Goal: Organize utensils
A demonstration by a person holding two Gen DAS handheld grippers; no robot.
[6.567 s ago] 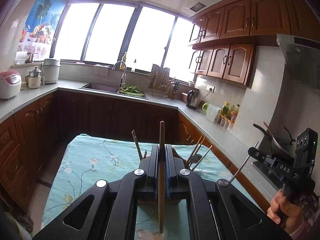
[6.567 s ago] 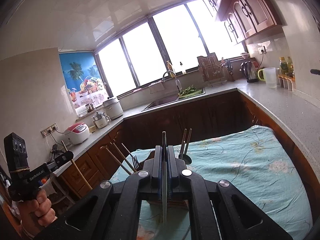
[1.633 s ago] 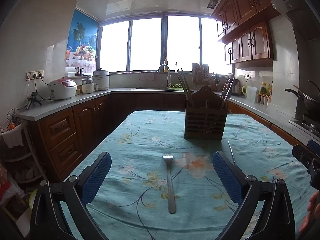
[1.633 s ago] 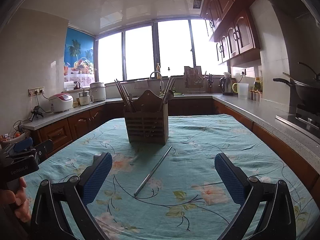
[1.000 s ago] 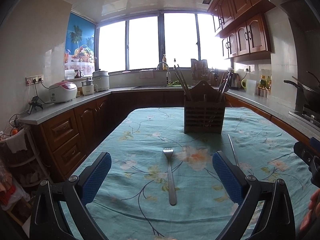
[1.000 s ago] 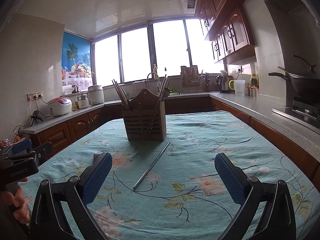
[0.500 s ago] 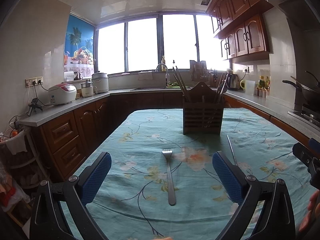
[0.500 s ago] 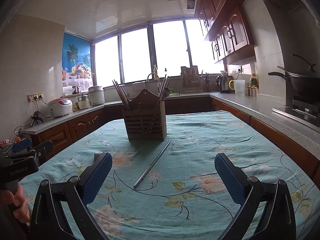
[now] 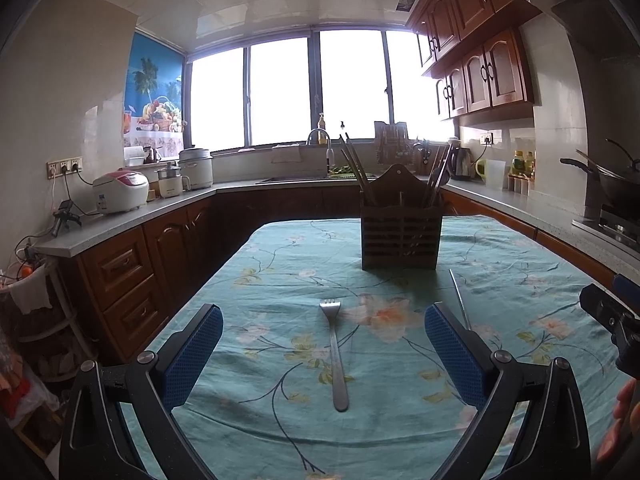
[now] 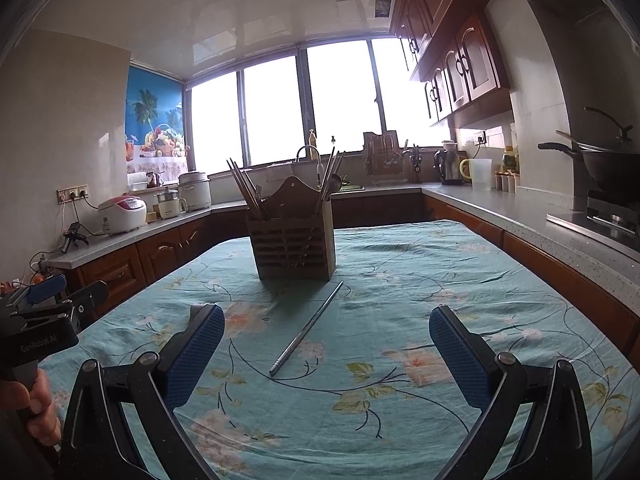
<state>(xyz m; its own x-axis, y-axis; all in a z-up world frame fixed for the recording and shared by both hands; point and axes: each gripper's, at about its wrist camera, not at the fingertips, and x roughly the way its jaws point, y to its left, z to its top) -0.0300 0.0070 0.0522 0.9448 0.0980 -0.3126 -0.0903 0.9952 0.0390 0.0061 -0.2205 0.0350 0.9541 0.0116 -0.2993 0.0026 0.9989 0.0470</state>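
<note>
While both grippers hover low over the table, each one has its jaws spread wide and holds nothing. In the left wrist view the left gripper fills the bottom of the frame, and its blue pads stand far apart on either side of a metal fork. This fork lies flat on the teal flowered tablecloth near the lower centre, with its tines pointing away toward the wooden utensil holder. The holder stands upright above the centre of the frame, slightly to the right, and it has chopsticks leaning out at its left side and more utensils at its right side. In the right wrist view the right gripper is also at the bottom of the frame, and between its open fingers, without touching them, lies a metal chopstick on the cloth. It runs diagonally from the lower centre up to the right, and its far end is near the front right corner of the holder. The same chopstick appears in the left view, partly hidden behind the right pad. A hand on the other gripper's handle shows at the lower left edge of the right view. Kitchen counters run around the table.
</note>
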